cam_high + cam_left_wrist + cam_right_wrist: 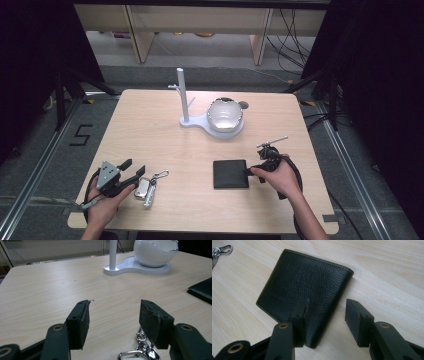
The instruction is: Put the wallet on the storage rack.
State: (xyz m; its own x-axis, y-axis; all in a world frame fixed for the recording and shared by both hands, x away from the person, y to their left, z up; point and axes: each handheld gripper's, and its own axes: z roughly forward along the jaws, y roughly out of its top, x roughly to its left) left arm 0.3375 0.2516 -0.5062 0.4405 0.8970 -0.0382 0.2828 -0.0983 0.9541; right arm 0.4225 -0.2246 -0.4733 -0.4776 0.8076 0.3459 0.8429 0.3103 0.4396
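Over on the left side of the pale wooden table [165, 140], the left gripper [131, 169] sits low near the front edge with its black jaws spread wide apart, nothing between them. Just beside its right jaw lies a silver key fob on a chain with a carabiner clip [147, 187]; the left gripper view catches the chain links [143, 340] right under that jaw. Further back, around the middle, stands a white stand with an upright post and a glossy white egg-shaped bowl on its base [215, 117]. Right of centre is a flat black grained-leather wallet with pale stitching [230, 173]. The right gripper [325, 315] hovers at its right edge, jaws apart, one over the leather, the other over bare wood
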